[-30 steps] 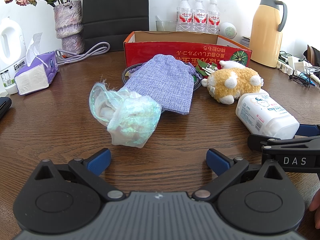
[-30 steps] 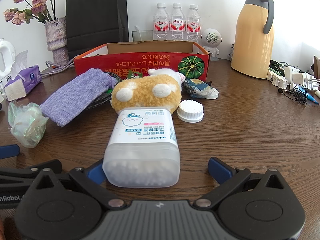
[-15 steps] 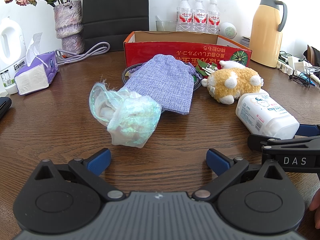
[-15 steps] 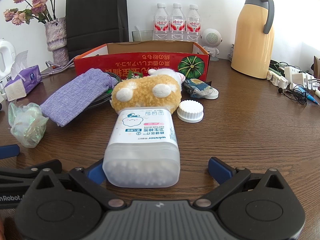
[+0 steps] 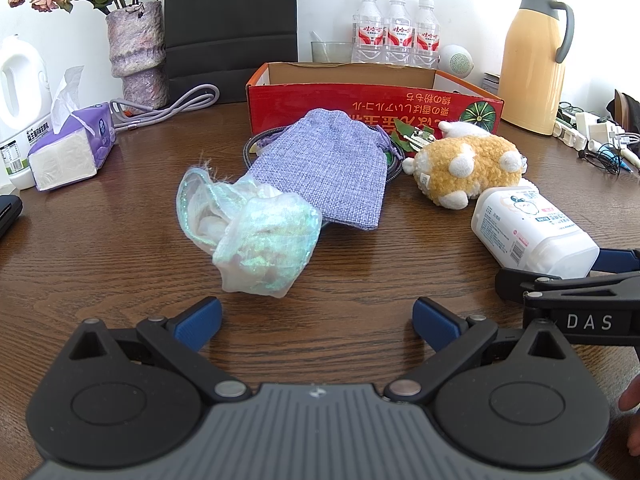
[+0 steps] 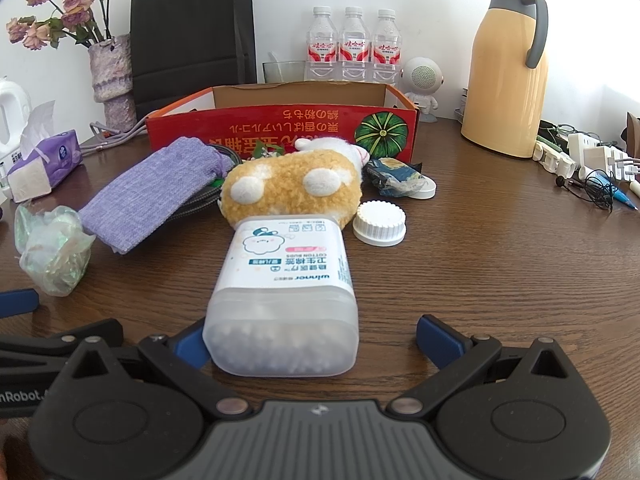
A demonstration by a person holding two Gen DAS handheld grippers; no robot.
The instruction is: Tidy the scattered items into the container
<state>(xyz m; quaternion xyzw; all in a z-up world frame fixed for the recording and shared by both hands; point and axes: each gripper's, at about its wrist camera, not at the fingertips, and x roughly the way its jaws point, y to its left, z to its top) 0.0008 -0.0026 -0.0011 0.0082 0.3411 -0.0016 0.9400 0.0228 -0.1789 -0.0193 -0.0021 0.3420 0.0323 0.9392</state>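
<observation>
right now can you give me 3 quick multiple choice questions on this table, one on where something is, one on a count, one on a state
1. Where is the plush toy?
A. inside the red box
B. on the table in front of the red box
C. on the tissue pack

2. How many water bottles stand behind the box?
A. two
B. three
C. five

3. What is the state of the right gripper?
A. open, with the cotton swab box between its fingers
C. shut on the plush toy
B. shut on the white cap

Answers:
1. B, the toy lies on the wood before the box's front wall.
2. B, three red-labelled bottles stand in a row.
3. A, the blue fingertips sit wide apart around the box's near end.
</observation>
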